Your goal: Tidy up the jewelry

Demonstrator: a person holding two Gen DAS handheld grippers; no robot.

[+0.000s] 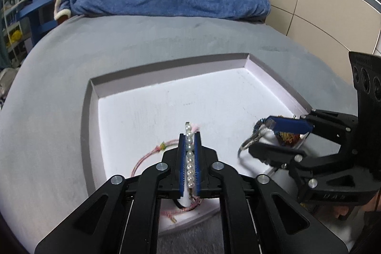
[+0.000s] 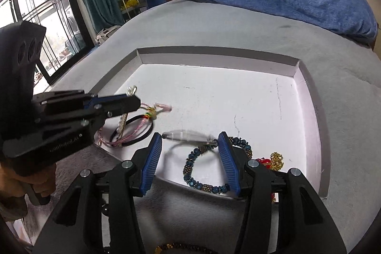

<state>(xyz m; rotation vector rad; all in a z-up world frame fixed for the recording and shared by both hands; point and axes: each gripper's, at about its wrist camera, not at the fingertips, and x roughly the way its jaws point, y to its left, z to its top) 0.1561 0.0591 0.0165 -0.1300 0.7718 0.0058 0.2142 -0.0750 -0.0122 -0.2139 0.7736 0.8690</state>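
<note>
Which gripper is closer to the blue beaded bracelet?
Right. The right gripper straddles the blue beaded bracelet; the left gripper sits off over the pink cord.

One tray [image 2: 309, 111], two hand-held grippers, several bracelets (exact count unclear).

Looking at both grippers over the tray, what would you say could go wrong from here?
1. The left gripper holds the pearl strand between narrowly parted pads; it could slip out early or land tangled with the pink cord and black hair tie below.
2. The clear bangle spans the right gripper and might drop onto the blue bead bracelet.
</note>
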